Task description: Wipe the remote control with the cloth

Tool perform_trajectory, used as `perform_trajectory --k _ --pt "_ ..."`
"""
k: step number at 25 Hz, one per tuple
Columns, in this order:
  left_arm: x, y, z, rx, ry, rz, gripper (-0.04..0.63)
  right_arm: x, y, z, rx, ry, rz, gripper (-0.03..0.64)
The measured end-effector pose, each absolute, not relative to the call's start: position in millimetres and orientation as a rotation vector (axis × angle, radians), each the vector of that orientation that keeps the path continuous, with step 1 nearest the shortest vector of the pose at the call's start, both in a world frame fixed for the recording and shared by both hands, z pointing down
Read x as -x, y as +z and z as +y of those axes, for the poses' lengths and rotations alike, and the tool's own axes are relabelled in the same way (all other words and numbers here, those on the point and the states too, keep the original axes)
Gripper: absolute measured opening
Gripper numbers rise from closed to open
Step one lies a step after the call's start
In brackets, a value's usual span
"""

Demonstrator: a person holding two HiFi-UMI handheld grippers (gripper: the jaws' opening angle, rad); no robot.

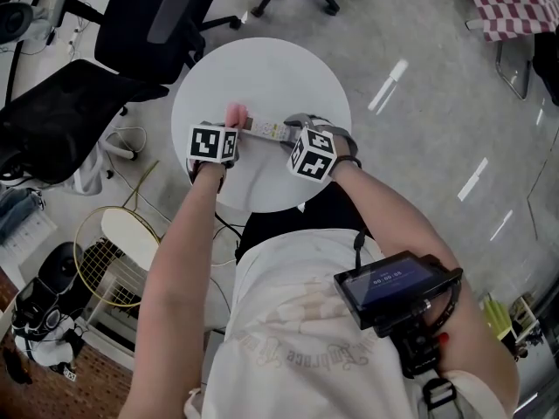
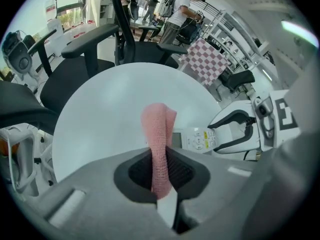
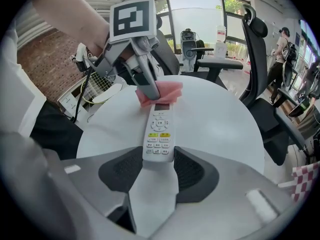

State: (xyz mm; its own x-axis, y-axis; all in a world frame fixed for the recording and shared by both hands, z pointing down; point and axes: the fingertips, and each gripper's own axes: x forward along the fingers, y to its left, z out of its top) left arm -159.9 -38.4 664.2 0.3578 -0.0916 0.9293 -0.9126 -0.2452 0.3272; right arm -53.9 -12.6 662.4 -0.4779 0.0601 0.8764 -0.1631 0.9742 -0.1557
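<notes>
L gripper [image 2: 161, 181] is pinched tight on the cloth [image 2: 157, 129], which touches the remote's [image 3: 159, 134] far end. R gripper [image 3: 159, 160] clamps the remote's near end, half-open, over the table [image 3: 225, 119]. Risk: a hard wipe could lever the remote loose, or the cloth slips from the thin pinch.

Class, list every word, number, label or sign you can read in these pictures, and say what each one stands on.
No text here can be quoted with confidence.
Remote: button labels, too small to read.
Chest screen: a row of digits, too blurred to quote.
Shirt: curved lettering, upside down and blurred, unreadable.
Left cube and right cube: black-and-white square markers, no words.
</notes>
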Motion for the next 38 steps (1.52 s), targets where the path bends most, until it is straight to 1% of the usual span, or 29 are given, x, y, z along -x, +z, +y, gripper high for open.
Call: perform_trajectory --k 5,14,16,21,25,30,38 --pt "177.5 665.4 -44.6 -1.598 1.027 -0.941 0.032 55.0 662.1 -13.8 -0.073 0.267 -2.054 0.207" --pt "186.5 665.3 -47.7 -1.532 1.005 -1.107 0.029 55.1 662.9 -14.5 -0.082 0.275 -2.057 0.207" --pt "178.0 663.7 -45.9 -1.564 1.024 -1.085 0.026 54.9 662.8 -15.1 -0.086 0.275 -2.056 0.207" --pt "121.2 654.9 -35.8 -1.775 1.124 -0.892 0.028 57.3 661.4 -16.4 -0.094 0.281 -2.056 0.207" --pt "88.9 648.4 -27.1 -1.950 1.225 -0.722 0.028 57.8 661.2 -16.7 -0.091 0.273 -2.061 0.207" --pt "66.4 650.3 -3.3 -2.210 1.589 -0.289 0.028 58.0 660.2 -15.2 -0.079 0.227 -2.075 0.209" --pt "39.4 649.0 11.1 -2.306 1.754 0.066 0.028 59.3 659.4 -12.8 -0.043 0.173 -2.083 0.210"
